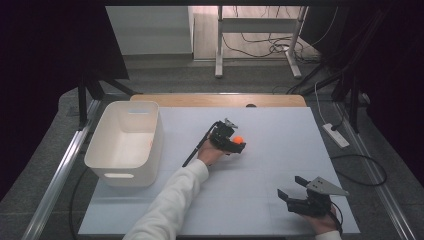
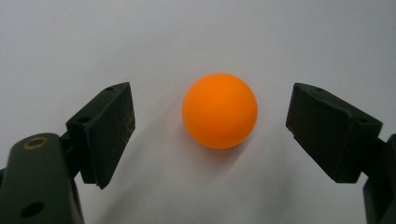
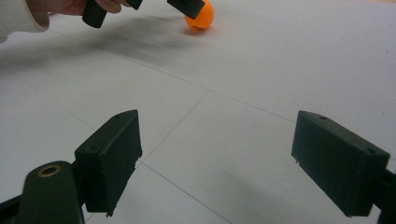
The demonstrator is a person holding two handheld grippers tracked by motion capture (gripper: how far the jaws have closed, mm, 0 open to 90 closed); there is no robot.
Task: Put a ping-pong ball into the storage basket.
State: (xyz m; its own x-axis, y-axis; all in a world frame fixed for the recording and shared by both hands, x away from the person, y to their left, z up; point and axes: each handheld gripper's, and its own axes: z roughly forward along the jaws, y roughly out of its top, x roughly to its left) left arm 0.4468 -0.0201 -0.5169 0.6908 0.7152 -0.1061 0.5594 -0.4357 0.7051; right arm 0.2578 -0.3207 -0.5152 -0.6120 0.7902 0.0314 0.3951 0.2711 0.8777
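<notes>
An orange ball (image 1: 238, 140) lies on the white table sheet near the middle. In the left gripper view the ball (image 2: 219, 110) sits between my two black jaws with a gap on each side, so my left gripper (image 2: 210, 135) is open around it. From above, the left gripper (image 1: 237, 145) is held by a hand in a white sleeve, right at the ball. My right gripper (image 1: 292, 188) rests near the front right of the table, open, with nothing between its jaws (image 3: 217, 163). The right gripper view shows the ball (image 3: 200, 17) far off at the top.
A white plastic bin (image 1: 125, 142) stands at the left of the table and looks empty. The white sheet (image 1: 270, 165) covers the tabletop, with a wooden edge (image 1: 200, 100) at the back. Metal rails run along both sides; a power strip (image 1: 335, 135) lies on the floor at right.
</notes>
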